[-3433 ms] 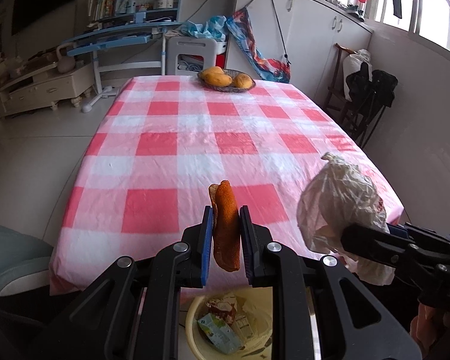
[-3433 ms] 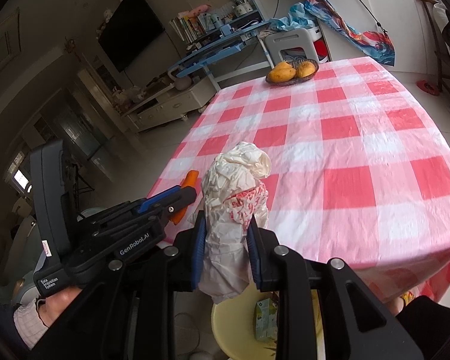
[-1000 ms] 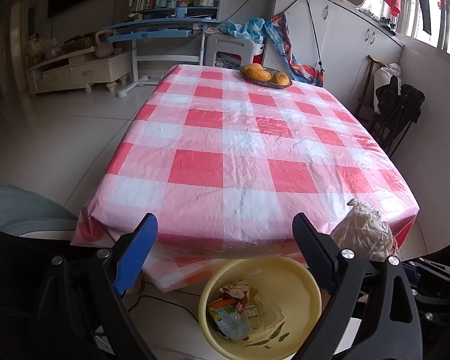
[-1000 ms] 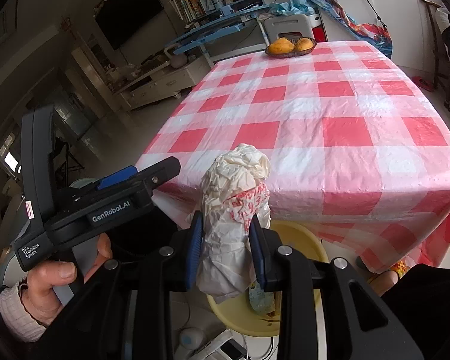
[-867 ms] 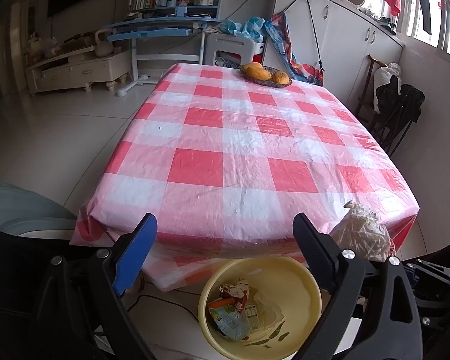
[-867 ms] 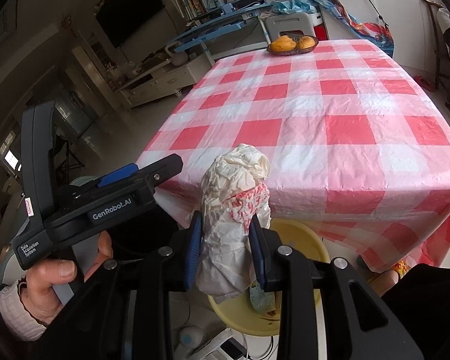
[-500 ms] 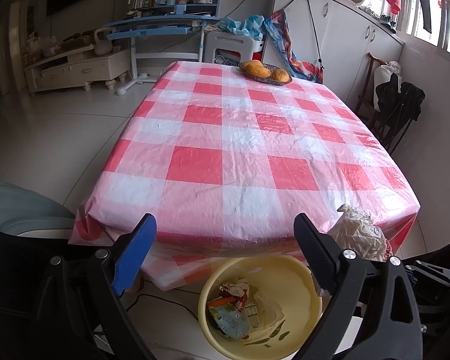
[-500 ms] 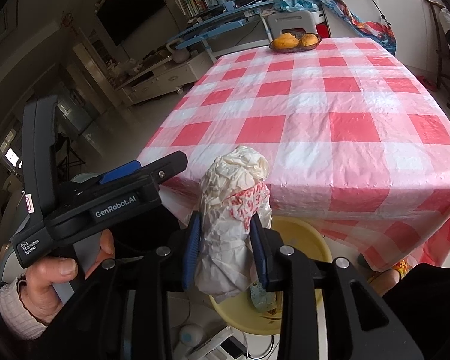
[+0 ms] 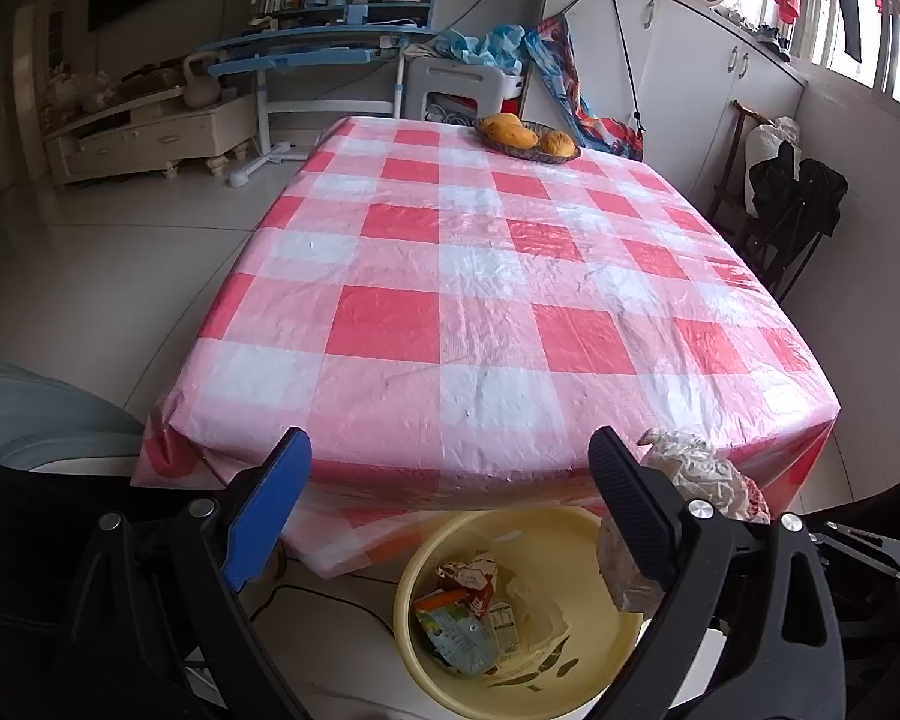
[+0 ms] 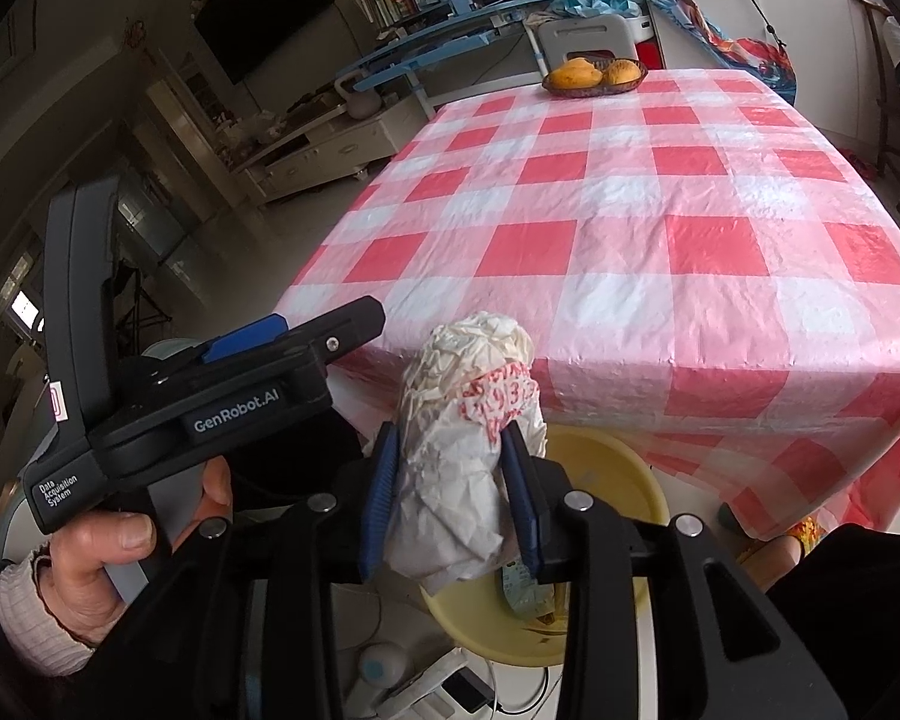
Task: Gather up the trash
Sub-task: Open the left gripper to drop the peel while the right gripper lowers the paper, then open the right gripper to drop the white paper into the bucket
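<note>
We see the worktop point(image 9: 450, 312) stretching away ahead of us, with a fruit basket point(image 9: 527, 138) on its far end. A basin point(image 9: 510, 612) stands on the floor just before the near edge of the worktop, partly under the overhanging cloth, and wrappers point(image 9: 462, 618) lie in it. The left claw point(image 9: 444, 498) hangs above the basin, and the right claw point(image 10: 450, 498) is at its right, with a crumpled bag point(image 10: 456, 468) between its pads, above the basin's rim. A desk point(image 9: 318, 54) and a low cabinet point(image 9: 150, 132) stand behind the worktop, to the left.
</note>
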The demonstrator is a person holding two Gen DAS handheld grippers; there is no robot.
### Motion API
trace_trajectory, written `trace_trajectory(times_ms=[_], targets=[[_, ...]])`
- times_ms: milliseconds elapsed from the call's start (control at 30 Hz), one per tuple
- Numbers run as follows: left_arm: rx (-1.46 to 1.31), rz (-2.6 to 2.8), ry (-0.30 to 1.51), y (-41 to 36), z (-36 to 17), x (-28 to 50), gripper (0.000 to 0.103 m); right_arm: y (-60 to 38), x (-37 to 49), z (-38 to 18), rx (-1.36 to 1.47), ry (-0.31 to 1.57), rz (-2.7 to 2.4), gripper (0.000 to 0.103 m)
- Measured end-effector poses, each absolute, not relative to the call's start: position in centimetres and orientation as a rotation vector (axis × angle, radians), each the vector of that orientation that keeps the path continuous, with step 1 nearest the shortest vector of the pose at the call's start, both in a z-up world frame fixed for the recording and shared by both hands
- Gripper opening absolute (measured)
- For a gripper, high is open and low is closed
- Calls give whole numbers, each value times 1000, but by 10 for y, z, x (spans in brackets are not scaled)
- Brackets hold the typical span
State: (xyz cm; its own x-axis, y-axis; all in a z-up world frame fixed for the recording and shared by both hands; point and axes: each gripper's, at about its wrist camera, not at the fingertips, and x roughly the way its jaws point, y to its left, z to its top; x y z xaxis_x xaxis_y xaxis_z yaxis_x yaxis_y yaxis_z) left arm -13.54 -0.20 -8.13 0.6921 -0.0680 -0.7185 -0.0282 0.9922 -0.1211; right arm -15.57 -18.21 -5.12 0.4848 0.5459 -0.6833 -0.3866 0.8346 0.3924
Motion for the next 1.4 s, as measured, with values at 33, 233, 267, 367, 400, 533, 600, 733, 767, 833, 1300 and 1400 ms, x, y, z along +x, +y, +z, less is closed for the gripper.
trace_trajectory(times_ms=[33,233,267,367,400,533,600,733,767,833,1300,1400], targets=[[-126,-22,807,-2,-81,-135,90,-182,-156,-51,194,901,573,35],[-124,-25,811,-2,-82,-135,91,-179,-157,-53,190,909,575,35],[-124,-25,812,-2,-82,-135,91,-179,-157,-53,189,909,576,35],[-124,-26,815,-2,-82,-135,91,-179,-157,-53,189,910,575,35],[-124,-27,816,-3,-83,-135,91,-179,-157,-53,189,910,576,35],[-123,-27,818,-3,-82,-134,91,-178,-156,-54,188,915,576,37],[-123,-28,820,-3,-83,-134,91,-178,-157,-54,189,917,575,41],[-120,-27,826,-3,-84,-133,91,-178,-158,-54,191,917,577,41],[-119,-27,826,-3,-84,-133,91,-178,-158,-54,190,917,577,41],[-119,-27,825,-3,-84,-133,91,-178,-158,-54,191,918,577,41],[-119,-27,830,-2,-85,-133,91,-181,-159,-54,197,914,565,48],[-119,-26,829,-2,-85,-134,91,-182,-159,-53,199,912,558,50]])
